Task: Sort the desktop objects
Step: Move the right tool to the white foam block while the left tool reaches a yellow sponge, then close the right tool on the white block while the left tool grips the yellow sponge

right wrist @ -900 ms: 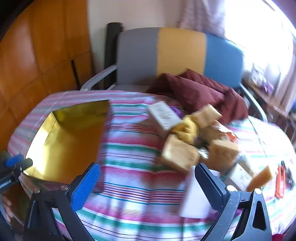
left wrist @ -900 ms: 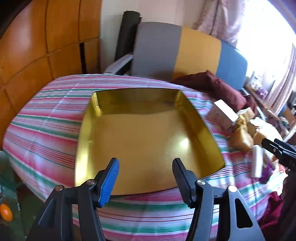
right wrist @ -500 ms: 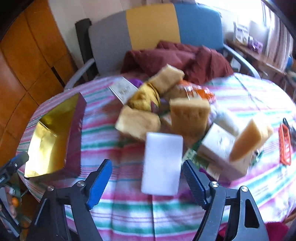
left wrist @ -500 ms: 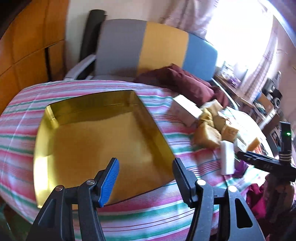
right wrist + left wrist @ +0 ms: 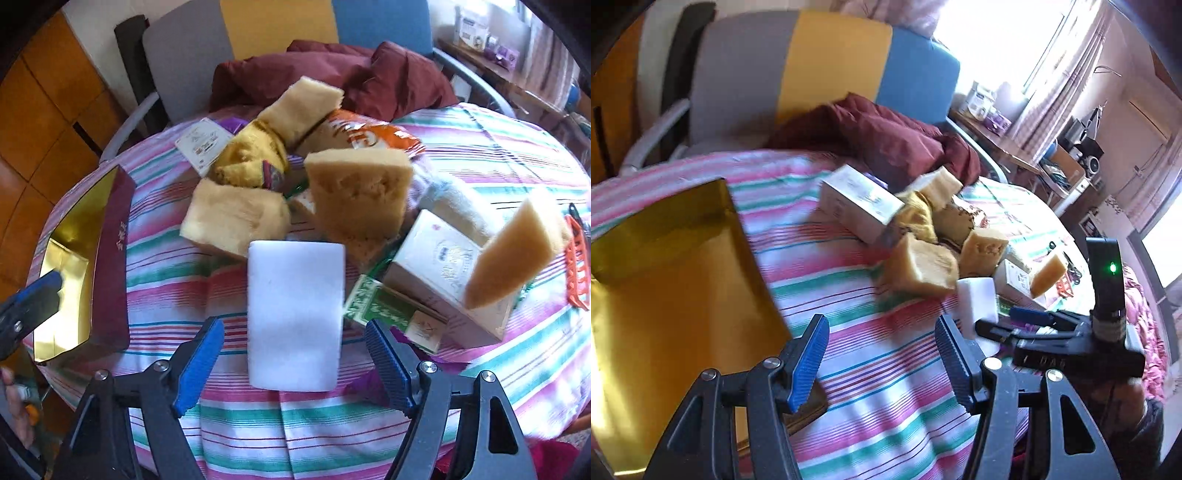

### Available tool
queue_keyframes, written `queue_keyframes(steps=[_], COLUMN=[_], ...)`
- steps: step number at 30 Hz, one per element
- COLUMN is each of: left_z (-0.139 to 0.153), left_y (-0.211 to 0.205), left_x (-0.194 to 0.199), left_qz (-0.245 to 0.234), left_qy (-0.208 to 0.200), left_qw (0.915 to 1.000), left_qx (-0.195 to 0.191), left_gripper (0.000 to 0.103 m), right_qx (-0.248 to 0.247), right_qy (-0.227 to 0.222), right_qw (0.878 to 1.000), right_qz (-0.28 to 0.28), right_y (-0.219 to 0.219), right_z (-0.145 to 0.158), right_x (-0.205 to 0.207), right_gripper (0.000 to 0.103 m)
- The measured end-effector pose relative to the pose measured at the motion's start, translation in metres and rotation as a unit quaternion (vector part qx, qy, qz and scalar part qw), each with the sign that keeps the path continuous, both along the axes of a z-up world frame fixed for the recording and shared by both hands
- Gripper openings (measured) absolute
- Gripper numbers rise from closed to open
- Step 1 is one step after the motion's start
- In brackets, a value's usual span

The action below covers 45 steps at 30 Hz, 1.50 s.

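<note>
A white foam block [image 5: 295, 314] lies flat on the striped tablecloth [image 5: 258, 435]. My right gripper [image 5: 293, 332] hangs over it, open, with a finger on each side and a gap at both pads. Behind it is a pile of yellow sponges [image 5: 358, 195], a white box [image 5: 443, 273] and a yellow cloth [image 5: 251, 158]. The gold tray [image 5: 70, 240] stands to the left. In the left wrist view my left gripper [image 5: 882, 332] is open and holds nothing, over the cloth just right of the gold tray [image 5: 665, 277]. The right gripper [image 5: 1008, 321] shows there beside the white block [image 5: 977, 299].
An orange snack bag [image 5: 369, 136], a green packet [image 5: 376, 302] and an orange tool [image 5: 576, 266] lie around the pile. A grey, yellow and blue chair [image 5: 812, 74] with a maroon cloth [image 5: 886, 136] stands behind the round table. The table's front edge is close below both grippers.
The left wrist view has swung right, from over the gold tray to the cloth beside it. The right gripper has come down over the white block and its jaws have narrowed.
</note>
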<state>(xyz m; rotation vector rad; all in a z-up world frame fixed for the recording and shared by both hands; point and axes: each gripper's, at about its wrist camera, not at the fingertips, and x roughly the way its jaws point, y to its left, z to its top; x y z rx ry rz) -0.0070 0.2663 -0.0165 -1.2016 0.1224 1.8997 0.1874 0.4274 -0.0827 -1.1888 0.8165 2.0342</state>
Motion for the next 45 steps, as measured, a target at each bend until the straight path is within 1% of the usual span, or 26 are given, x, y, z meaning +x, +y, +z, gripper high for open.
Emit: queue_keyframes(steps=[5,7,8,9,10,13,15,21,25,27,29,32,33,38,41,45], left_z=[-0.017,-0.024,-0.027,-0.029,-0.032,-0.041,-0.048,-0.071,-0.089,-0.088,-0.083,-0.074,-0.068,-0.040,-0.024,-0.010], left_y=[0.031,0.042,0.047,0.051,0.056,0.070,0.078,0.096,0.104,0.103,0.101,0.092,0.087,0.064,0.045,0.014], left_x=[-0.010,-0.016,-0.019,-0.021,-0.024,-0.031,-0.037,-0.053,-0.058,-0.054,-0.049,-0.045,-0.042,-0.032,-0.029,-0.027], left_qz=[-0.022,-0.026,-0.028,-0.030,-0.033,-0.041,-0.040,-0.040,-0.041,-0.041,-0.048,-0.046,-0.043,-0.033,-0.017,0.004], left_qy=[-0.035,-0.052,-0.060,-0.066,-0.071,-0.087,-0.099,-0.131,-0.171,-0.159,-0.136,-0.117,-0.105,-0.057,-0.042,-0.029], left_qw=[0.9992,0.9983,0.9978,0.9973,0.9968,0.9951,0.9941,0.9904,0.9841,0.9859,0.9888,0.9905,0.9919,0.9957,0.9962,0.9964], left_qx=[0.003,0.005,0.008,0.012,0.015,0.020,0.017,0.013,0.024,0.030,0.037,0.055,0.058,0.064,0.075,0.079], left_gripper=[0.061,0.061,0.061,0.061,0.062,0.063,0.065,0.065,0.062,0.059,0.051,0.047,0.045,0.045,0.045,0.045], right_qx=[-0.002,0.004,0.007,0.005,-0.002,0.002,0.002,-0.002,-0.001,0.001,0.003,0.008,0.010,0.033,0.050,0.068], right_qy=[-0.029,-0.036,-0.039,-0.042,-0.044,-0.045,-0.044,-0.029,-0.030,-0.032,-0.034,-0.033,-0.032,-0.026,-0.020,-0.010], right_qw=[1.000,0.999,0.999,0.999,0.999,0.999,0.999,0.999,0.999,0.999,0.999,0.999,0.999,0.999,0.998,0.997], right_qz=[0.012,0.016,0.018,0.021,0.021,0.026,0.025,0.018,0.017,0.016,0.014,0.012,0.013,0.012,0.012,0.019], right_y=[0.002,0.002,0.002,0.002,0.003,0.003,0.004,0.005,0.006,0.006,0.007,0.007,0.007,0.005,0.003,-0.002], right_z=[-0.011,-0.012,-0.012,-0.013,-0.015,-0.014,-0.013,-0.010,-0.011,-0.011,-0.010,-0.008,-0.008,-0.001,0.005,0.013], right_x=[-0.011,-0.012,-0.013,-0.014,-0.014,-0.014,-0.014,-0.012,-0.013,-0.014,-0.012,-0.012,-0.012,-0.012,-0.011,-0.011], right_gripper=[0.079,0.076,0.064,0.057,0.057,0.057,0.057,0.057,0.057,0.057,0.057,0.056,0.056,0.056,0.056,0.056])
